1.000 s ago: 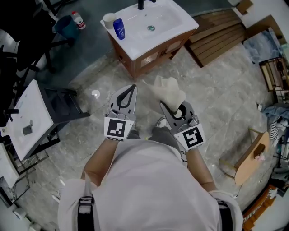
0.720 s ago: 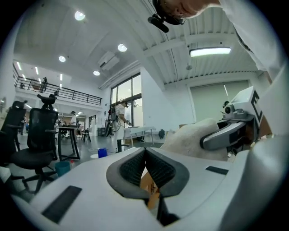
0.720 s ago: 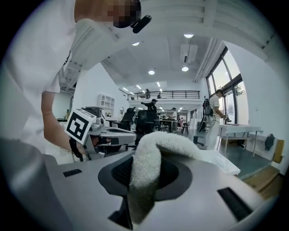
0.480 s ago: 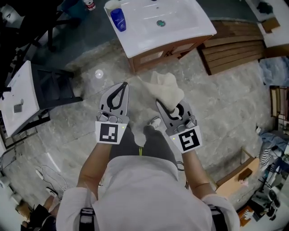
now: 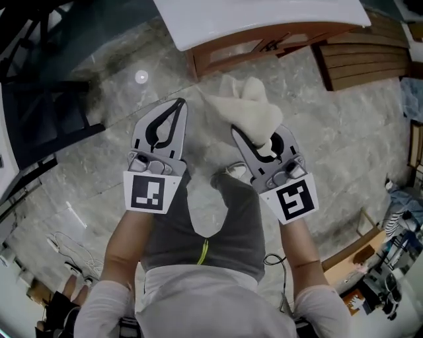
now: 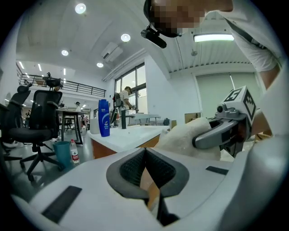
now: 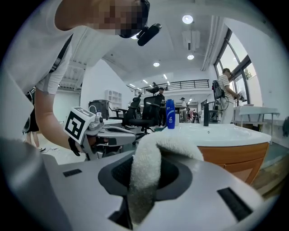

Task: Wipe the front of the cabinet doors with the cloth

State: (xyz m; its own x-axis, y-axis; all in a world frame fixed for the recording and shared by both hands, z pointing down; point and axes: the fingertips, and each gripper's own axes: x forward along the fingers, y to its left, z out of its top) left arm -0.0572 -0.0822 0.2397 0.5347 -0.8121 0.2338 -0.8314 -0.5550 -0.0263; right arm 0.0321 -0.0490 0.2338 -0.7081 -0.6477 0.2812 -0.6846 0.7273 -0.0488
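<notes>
The cabinet [image 5: 264, 47] is a wooden vanity under a white sink top [image 5: 264, 16], at the top of the head view. Its wooden front [image 7: 235, 158] also shows in the right gripper view. My right gripper [image 5: 239, 134] is shut on a cream cloth [image 5: 248, 112], which bunches above its jaws, a short way in front of the cabinet doors. The cloth [image 7: 146, 178] hangs between those jaws. My left gripper [image 5: 177, 103] is shut with nothing in it, beside the right one and just left of the cloth [image 6: 185, 135].
Stacked wooden planks [image 5: 370, 56] lie right of the cabinet. A dark chair base [image 5: 39, 119] stands at the left. Cables [image 5: 66, 241] and a cardboard box [image 5: 350, 259] lie on the marble floor. A blue bottle [image 6: 104, 118] stands on the sink top.
The view has closed in on the cabinet, so the sink top has slid mostly out of the frame's top. Both grippers have come nearer the cabinet front, the cloth still held.
</notes>
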